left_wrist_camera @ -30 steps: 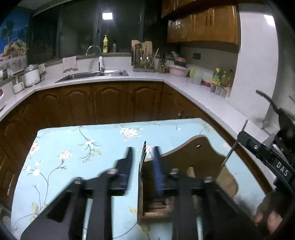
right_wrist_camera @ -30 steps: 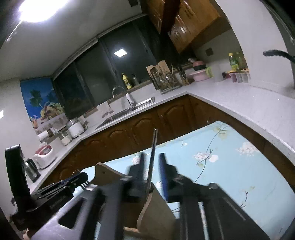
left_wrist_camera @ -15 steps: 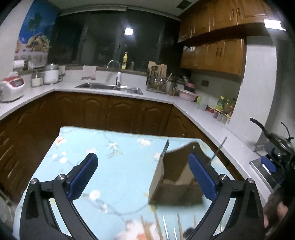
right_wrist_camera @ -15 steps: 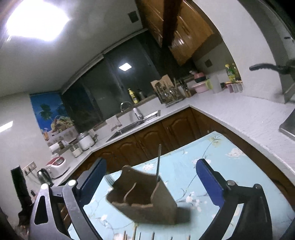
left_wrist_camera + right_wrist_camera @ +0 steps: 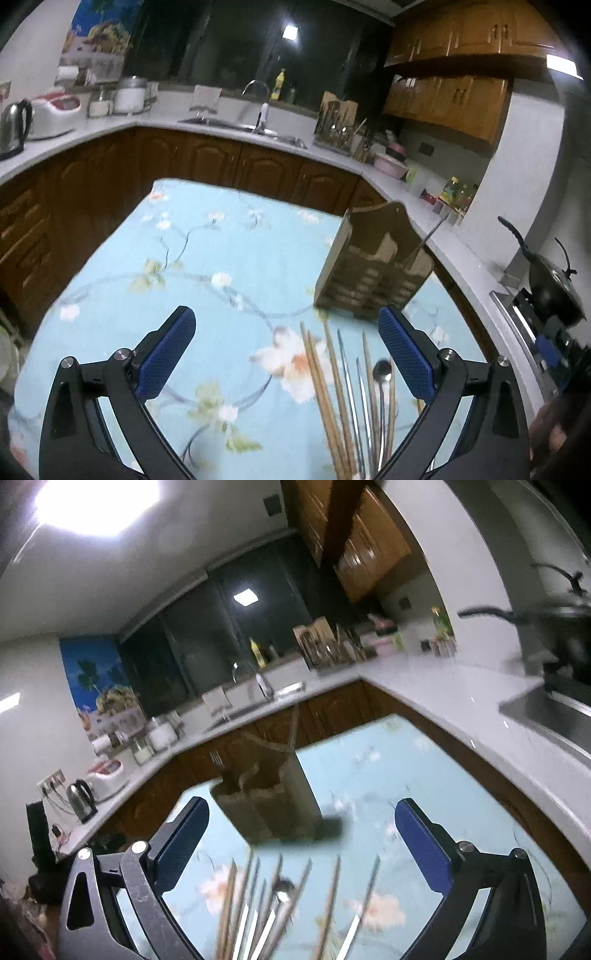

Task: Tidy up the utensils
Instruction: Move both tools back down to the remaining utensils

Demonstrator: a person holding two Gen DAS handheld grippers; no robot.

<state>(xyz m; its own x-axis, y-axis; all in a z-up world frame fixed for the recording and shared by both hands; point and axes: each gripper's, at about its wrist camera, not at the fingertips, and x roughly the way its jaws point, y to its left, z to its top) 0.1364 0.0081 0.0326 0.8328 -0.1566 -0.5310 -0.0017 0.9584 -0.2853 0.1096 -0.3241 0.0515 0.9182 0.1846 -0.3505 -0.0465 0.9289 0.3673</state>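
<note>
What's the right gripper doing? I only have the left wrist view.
Observer: The right gripper is open. Its jaws have just been opening, and nothing is between them.
Operator: Anything in the holder I'm missing?
Observer: Yes. A fork stands tines up at the left end of the wooden holder, as the right wrist view shows it.
Operator: Where's that gripper aimed?
Observer: At the holder. The loose chopsticks lie on the table just ahead of it, short of the holder, and it touches none of them.
</note>
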